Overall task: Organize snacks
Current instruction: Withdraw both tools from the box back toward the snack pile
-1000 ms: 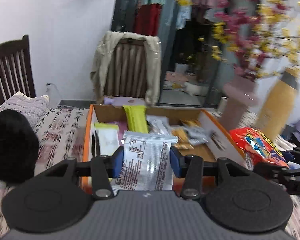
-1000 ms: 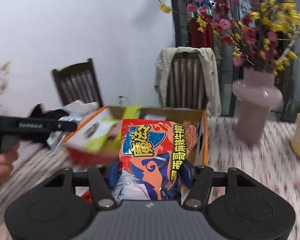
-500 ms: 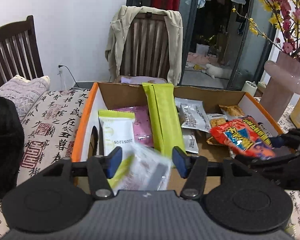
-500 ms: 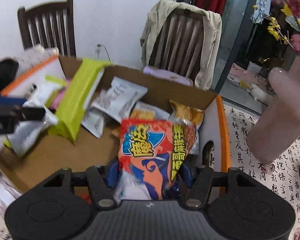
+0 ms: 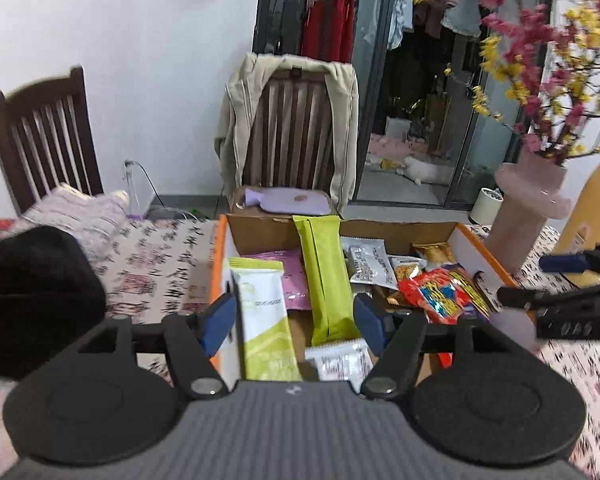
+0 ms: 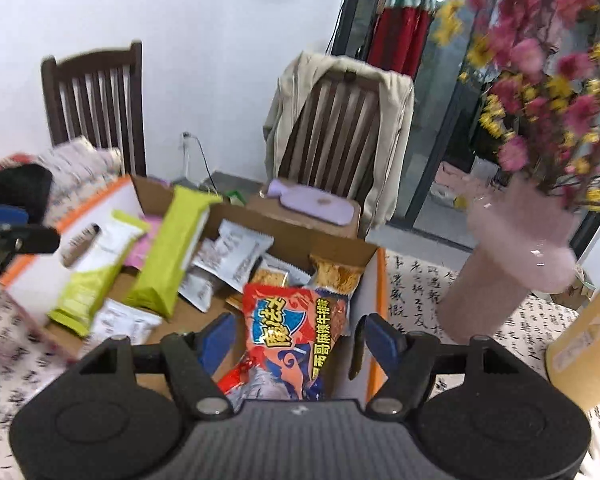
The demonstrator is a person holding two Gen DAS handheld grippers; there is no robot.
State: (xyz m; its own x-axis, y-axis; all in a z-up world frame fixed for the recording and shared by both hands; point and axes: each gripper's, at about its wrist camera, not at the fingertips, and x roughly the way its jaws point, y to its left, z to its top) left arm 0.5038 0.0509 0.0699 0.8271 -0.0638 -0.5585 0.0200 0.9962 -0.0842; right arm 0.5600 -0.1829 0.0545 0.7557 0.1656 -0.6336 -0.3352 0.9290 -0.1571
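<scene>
An open cardboard box with orange rims (image 5: 476, 248) (image 6: 374, 280) holds several snack packs. The silver packet (image 5: 338, 360) (image 6: 124, 322) lies at the box's near edge, below my open, empty left gripper (image 5: 294, 320). The red and blue snack bag (image 6: 296, 336) (image 5: 444, 294) lies in the box at its right side, between the spread fingers of my open right gripper (image 6: 296, 340); I cannot tell if they touch it. A tall lime-green pack (image 5: 324, 276) (image 6: 172, 256) leans in the middle, and a white and green pack (image 5: 264, 312) (image 6: 96, 264) stands left.
A pink vase with flowers (image 5: 528, 216) (image 6: 516, 264) stands right of the box, with a tan box (image 6: 584, 344) beyond. A black object (image 5: 32, 296) lies left on the patterned cloth. Two chairs (image 5: 296, 132) stand behind.
My left gripper opened and the silver packet dropped into the box's near edge. My right gripper carried the red bag over the box, opened, and the bag now rests inside.
</scene>
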